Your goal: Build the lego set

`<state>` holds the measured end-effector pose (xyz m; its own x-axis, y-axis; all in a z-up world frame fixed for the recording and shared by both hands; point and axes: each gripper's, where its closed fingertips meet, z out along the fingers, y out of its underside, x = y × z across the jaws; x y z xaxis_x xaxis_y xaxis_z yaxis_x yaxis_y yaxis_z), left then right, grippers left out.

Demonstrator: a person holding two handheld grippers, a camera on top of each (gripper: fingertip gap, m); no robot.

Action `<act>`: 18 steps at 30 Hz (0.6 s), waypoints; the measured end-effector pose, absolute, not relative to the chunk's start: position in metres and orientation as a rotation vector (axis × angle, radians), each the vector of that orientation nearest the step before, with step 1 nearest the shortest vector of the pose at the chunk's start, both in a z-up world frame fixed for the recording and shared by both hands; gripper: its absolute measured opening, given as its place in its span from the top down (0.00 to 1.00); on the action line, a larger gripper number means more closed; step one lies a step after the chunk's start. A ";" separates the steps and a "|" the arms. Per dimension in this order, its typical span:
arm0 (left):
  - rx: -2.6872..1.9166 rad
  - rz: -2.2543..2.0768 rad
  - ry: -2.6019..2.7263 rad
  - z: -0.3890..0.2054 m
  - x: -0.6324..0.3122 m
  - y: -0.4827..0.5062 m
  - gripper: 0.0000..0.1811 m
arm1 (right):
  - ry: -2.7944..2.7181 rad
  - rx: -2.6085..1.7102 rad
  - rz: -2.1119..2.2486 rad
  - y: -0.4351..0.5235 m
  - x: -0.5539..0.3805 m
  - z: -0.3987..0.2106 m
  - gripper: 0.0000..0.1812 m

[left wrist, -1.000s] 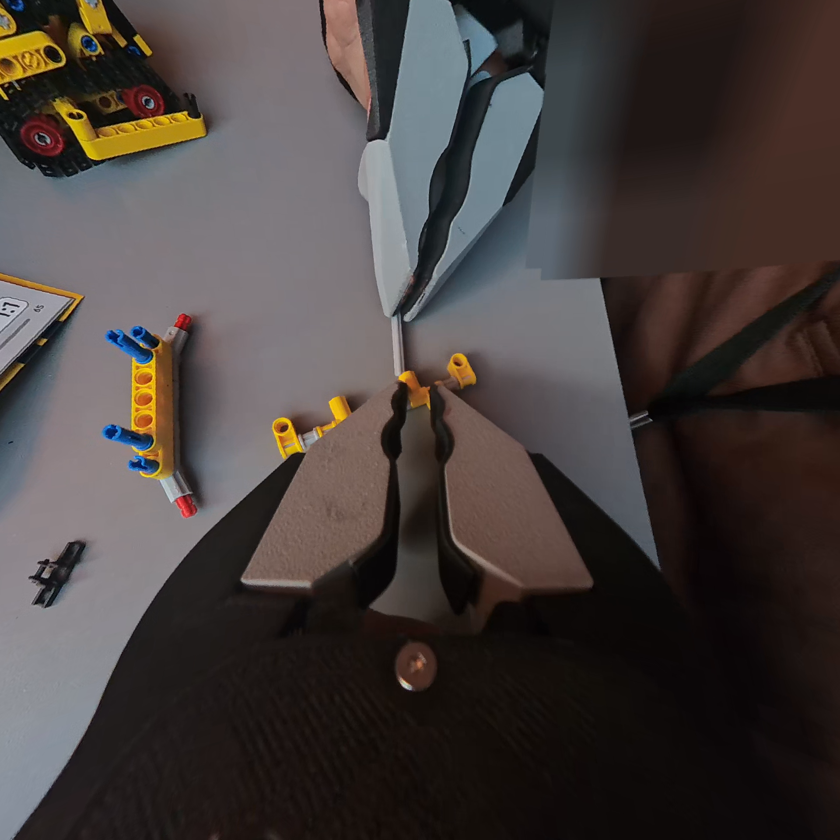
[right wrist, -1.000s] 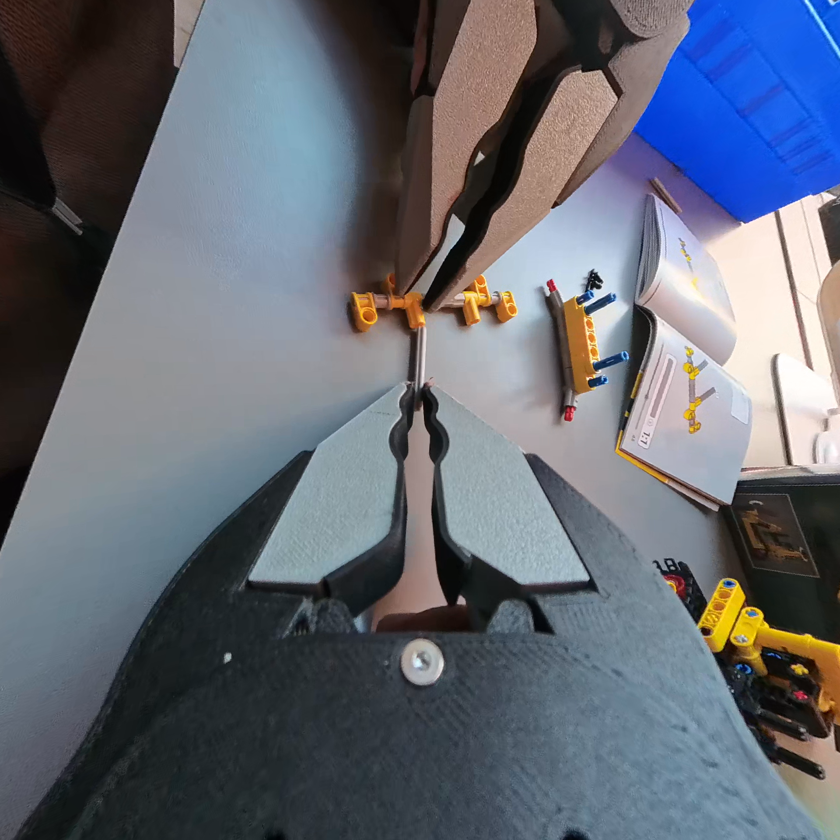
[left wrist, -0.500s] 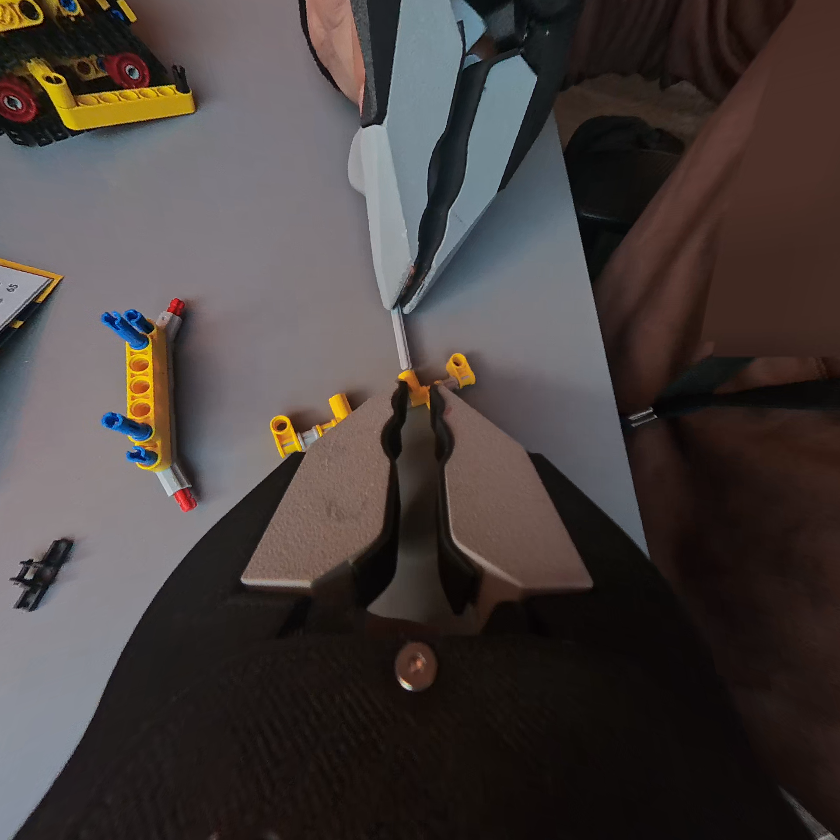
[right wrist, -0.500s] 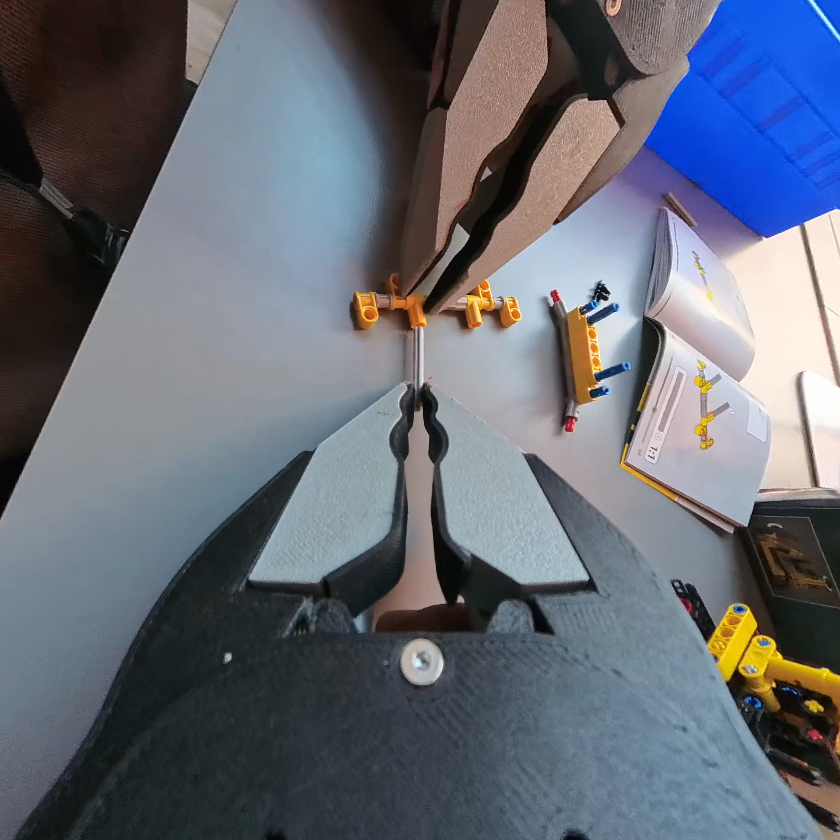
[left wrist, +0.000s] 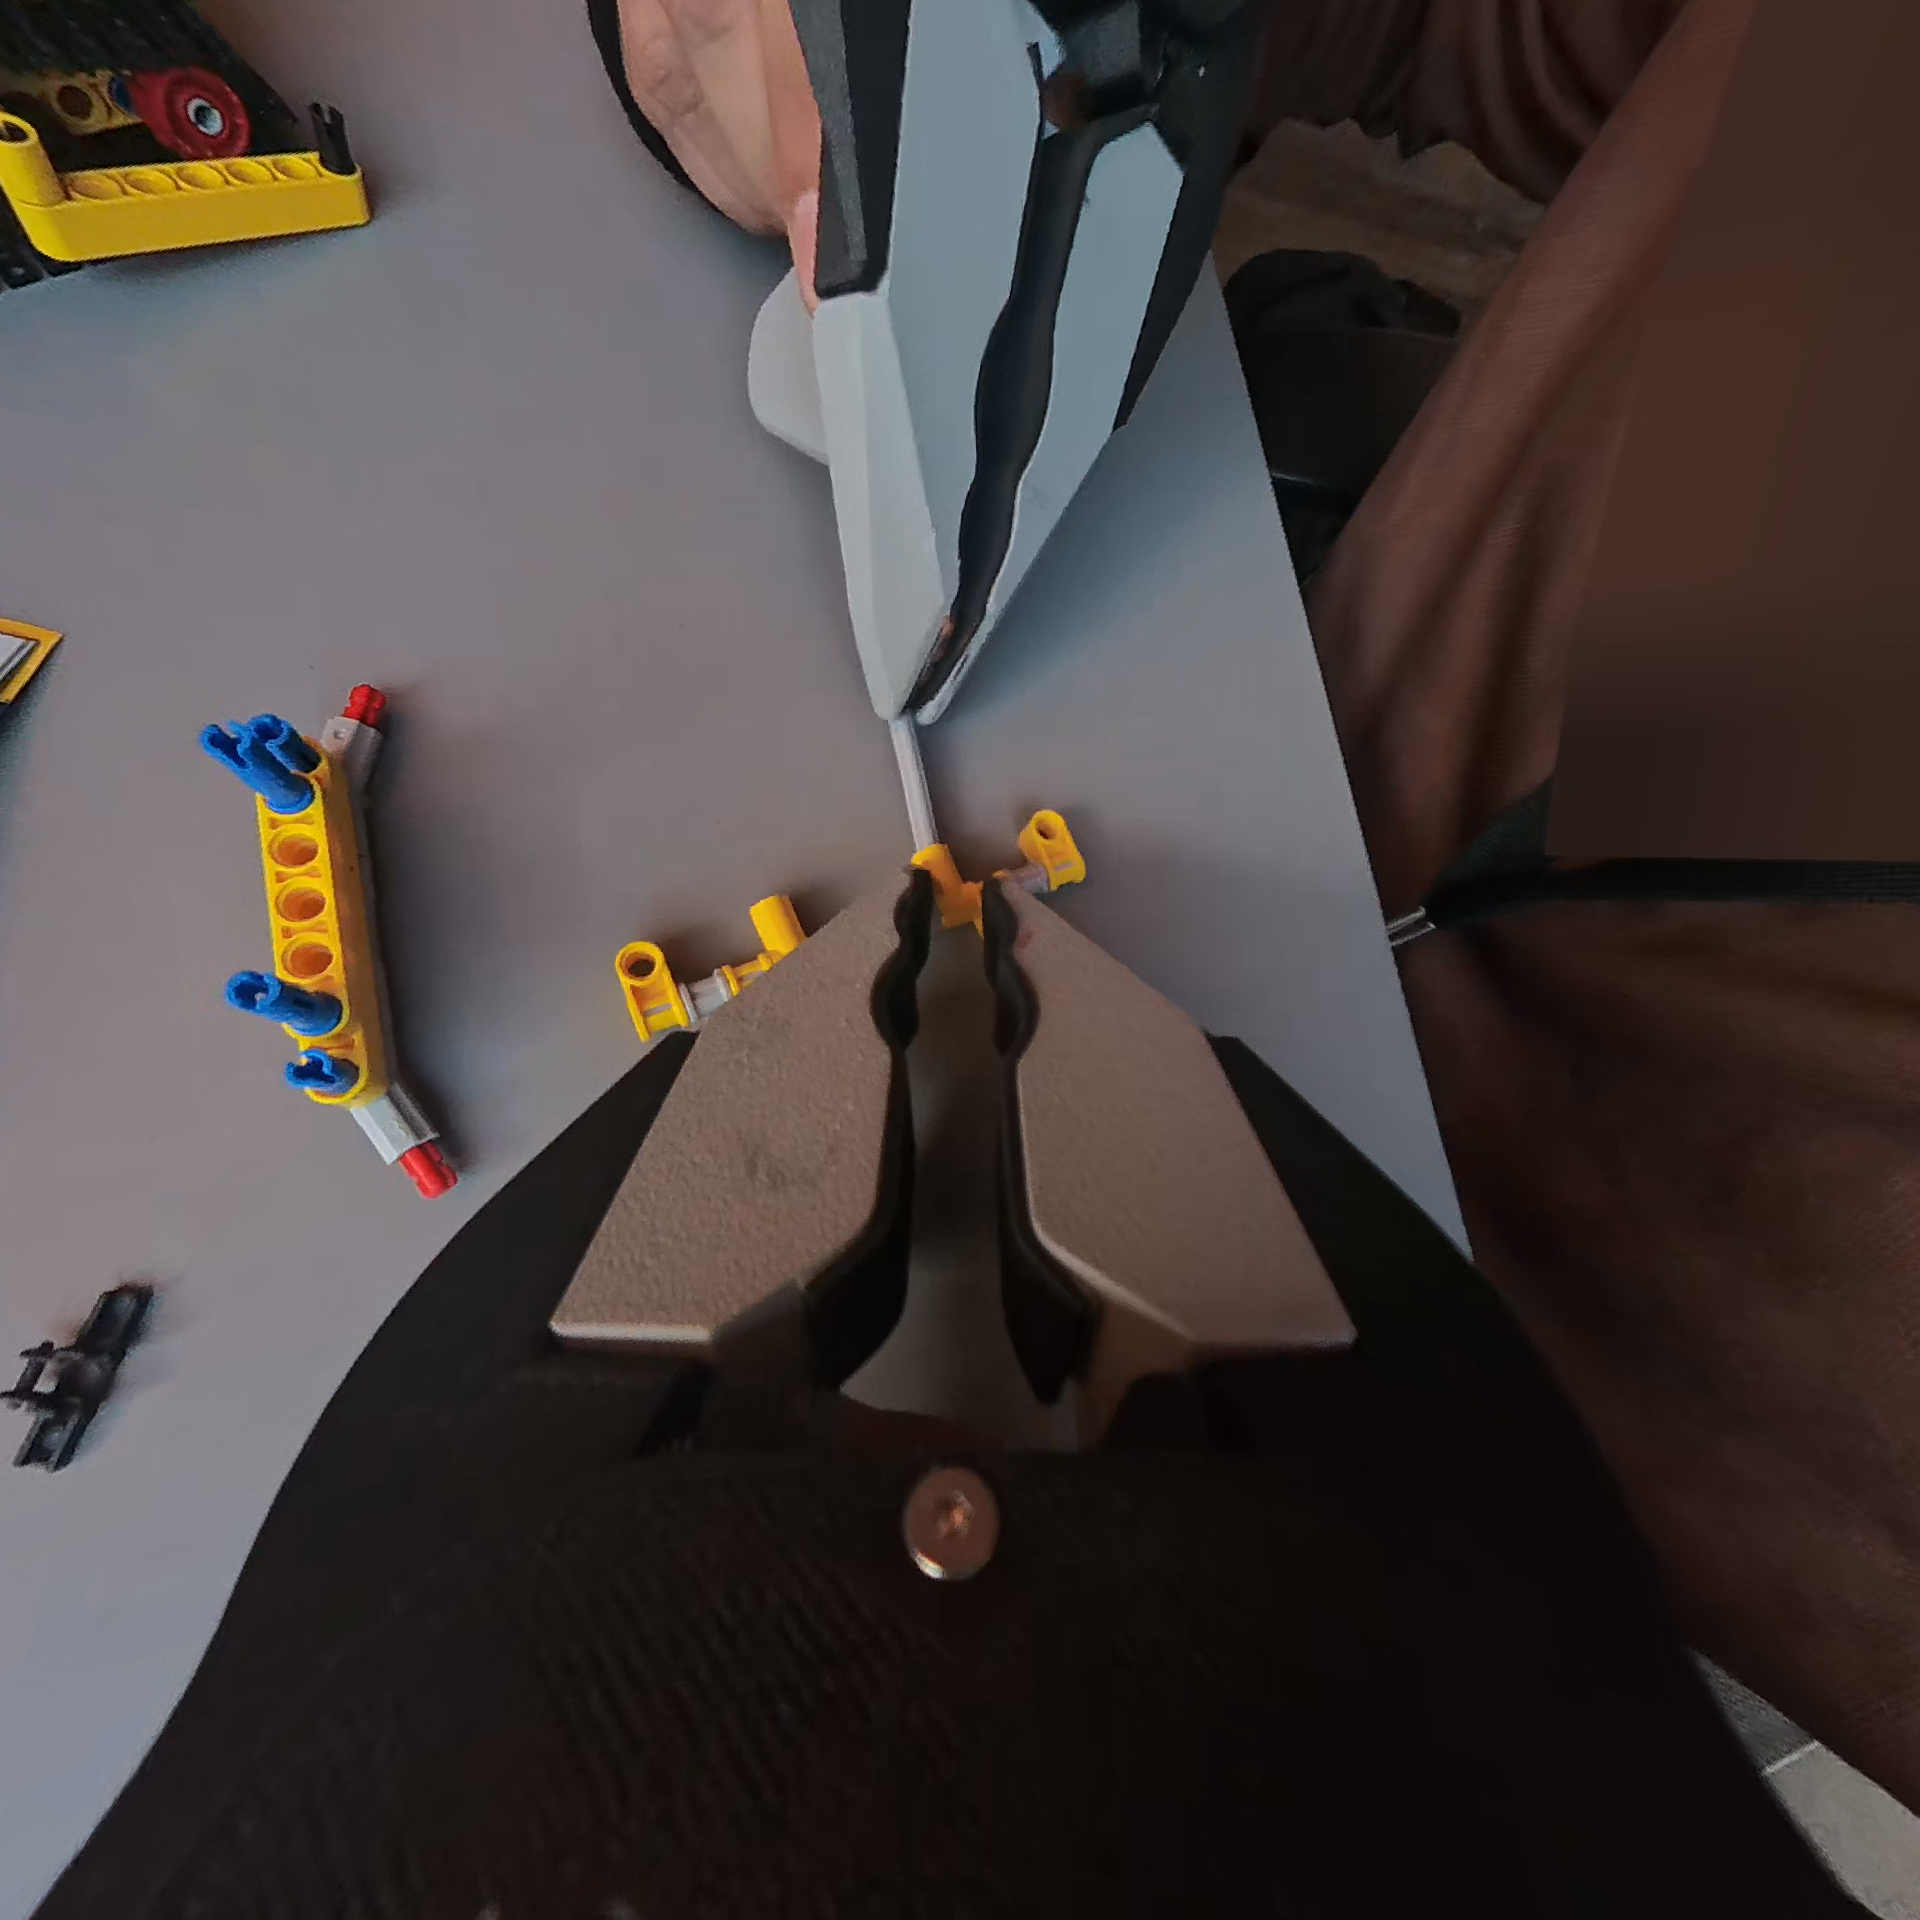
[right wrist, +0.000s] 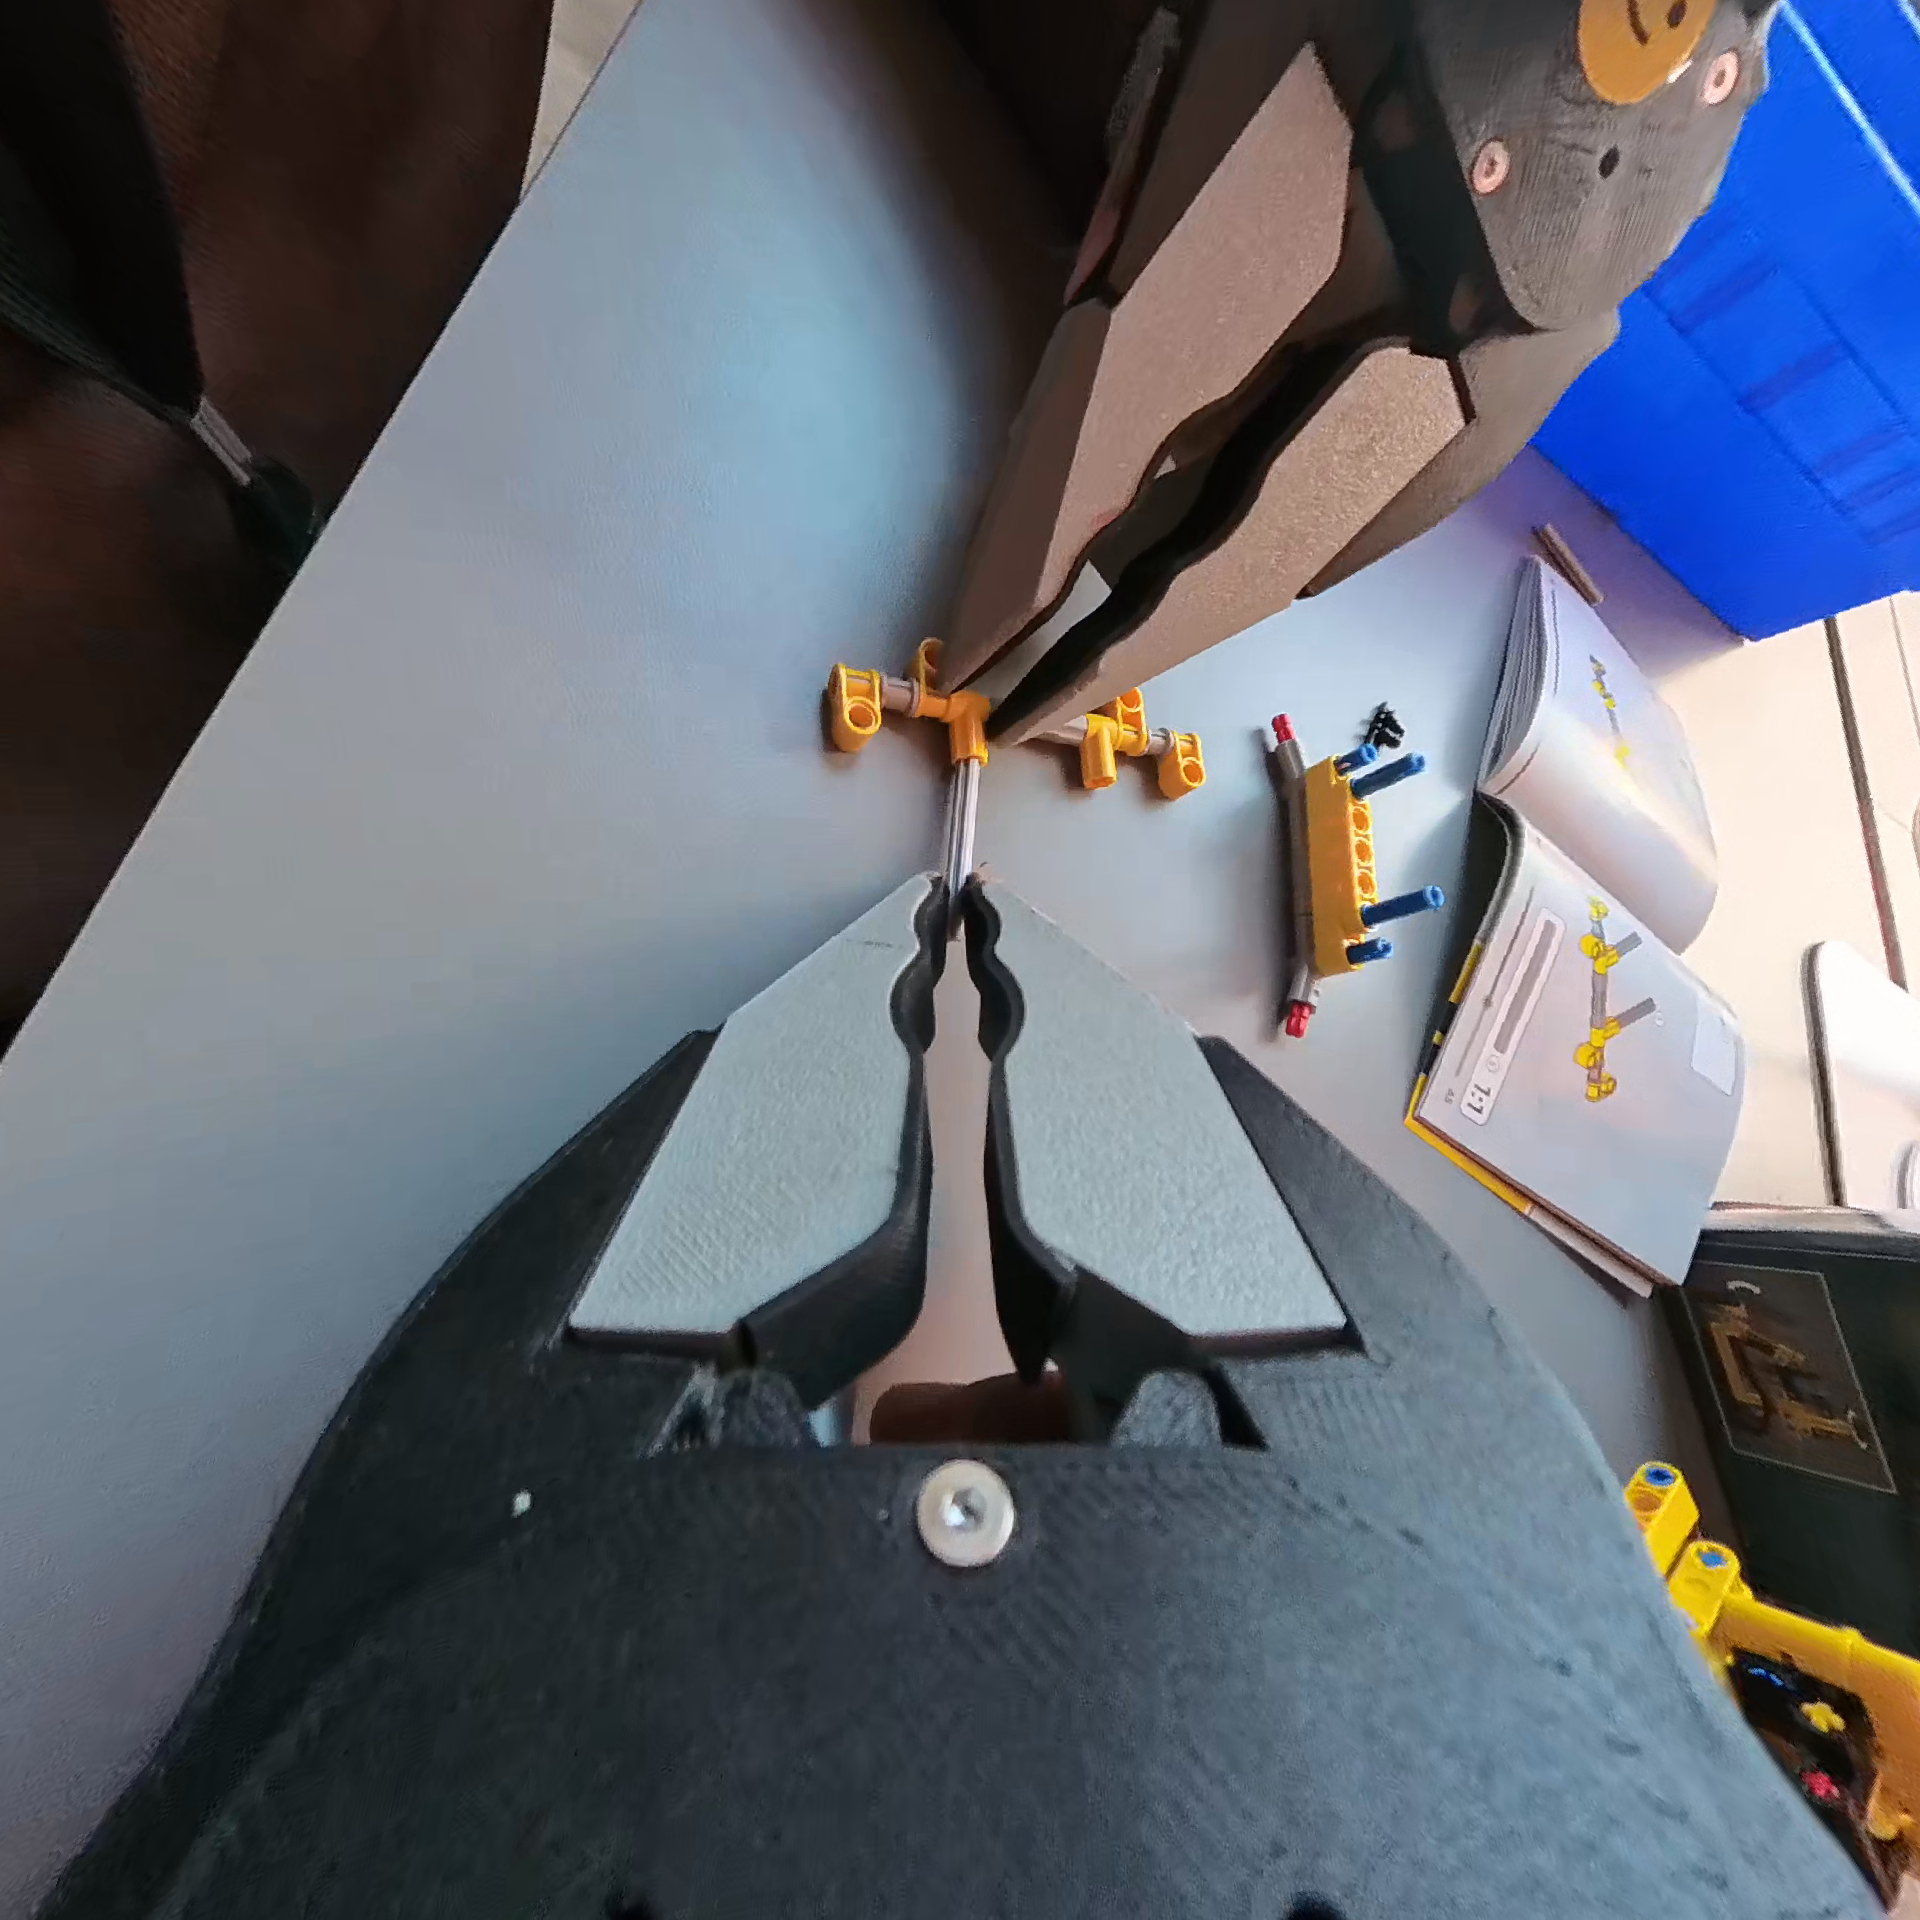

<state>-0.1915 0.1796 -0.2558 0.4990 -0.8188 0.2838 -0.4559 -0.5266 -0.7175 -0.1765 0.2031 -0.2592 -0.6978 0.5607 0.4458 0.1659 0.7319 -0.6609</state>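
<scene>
Little has shifted since a second ago; both my claws stay clamped. My left gripper point(left wrist: 951, 894) pinches the yellow connector point(left wrist: 943, 878) on the grey table point(left wrist: 582, 499). My right gripper point(right wrist: 956, 896) grips the grey axle point(right wrist: 961, 816) plugged into that connector. Left of the connector: yellow beam with blue pins point(left wrist: 312, 914).

Soft daylight, mild shadows, wide-angle bending and slight blur at edges.

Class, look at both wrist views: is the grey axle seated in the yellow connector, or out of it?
In: the grey axle runs from the right gripper straight into the yellow connector.
</scene>
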 end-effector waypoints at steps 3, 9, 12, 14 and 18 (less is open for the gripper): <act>-2.172 -0.856 1.064 -0.256 -0.191 0.179 0.96 | -2.291 -0.527 0.776 0.204 -0.178 -0.261 1.00; -2.179 -0.872 1.066 -0.256 -0.191 0.181 0.96 | -2.310 -0.535 0.797 0.203 -0.178 -0.261 1.00; -2.187 -0.880 1.056 -0.256 -0.190 0.181 0.96 | -2.325 -0.560 0.819 0.203 -0.178 -0.261 1.00; -2.190 -0.874 1.053 -0.257 -0.190 0.181 0.96 | -2.331 -0.561 0.828 0.202 -0.178 -0.261 1.00; -2.183 -0.861 1.074 -0.257 -0.190 0.179 0.98 | -2.337 -0.541 0.841 0.197 -0.179 -0.261 1.00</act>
<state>-0.1898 0.1791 -0.2573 0.4746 -0.8276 0.2998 -0.4730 -0.5271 -0.7060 -0.1789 0.1966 -0.2605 -0.7429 0.5439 0.3903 0.1707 0.7177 -0.6751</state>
